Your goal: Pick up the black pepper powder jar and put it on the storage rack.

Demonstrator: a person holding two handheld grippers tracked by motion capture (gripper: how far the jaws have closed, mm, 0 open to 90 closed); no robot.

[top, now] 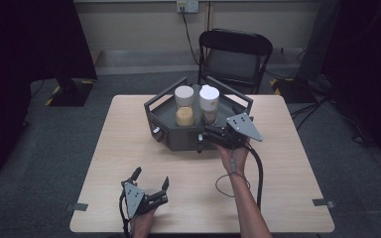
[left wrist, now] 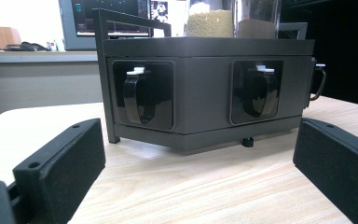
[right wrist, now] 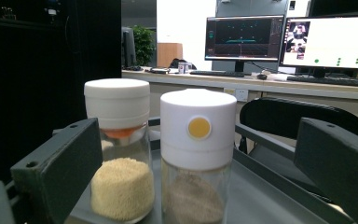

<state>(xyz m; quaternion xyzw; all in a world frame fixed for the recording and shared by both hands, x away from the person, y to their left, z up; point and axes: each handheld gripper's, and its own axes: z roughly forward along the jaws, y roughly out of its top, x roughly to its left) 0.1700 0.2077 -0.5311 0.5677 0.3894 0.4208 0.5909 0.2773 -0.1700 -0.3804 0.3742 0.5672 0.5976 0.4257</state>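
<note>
While the person's left hand rests near the front edge of the pale wooden table (top: 129,129), the left gripper (top: 151,182) lies low over the wood with its two black jaws spread wide and nothing between them. In the left gripper view those jaws frame the dark grey six-sided metal rack (left wrist: 205,88), which stands well apart from them, its front panels showing two recessed black handles.

The right gripper (top: 209,134) is held at the rack's front right corner (top: 178,139), just beside its rim, and its jaws are also spread, holding nothing. In the right gripper view the open jaws point at two clear glass jars standing upright side by side in the rack. The nearer jar with the tall white cap and yellow round button (right wrist: 196,163) holds a brownish powder; it is between the jaws' lines but not touched by them. The jar with the white lid and pale yellow grains (right wrist: 120,154) stands just beside it, a little farther back. From the high view, both jars (top: 184,105) (top: 209,103) sit in the middle of the rack.

A black folding chair (top: 235,57) stands behind the table.
</note>
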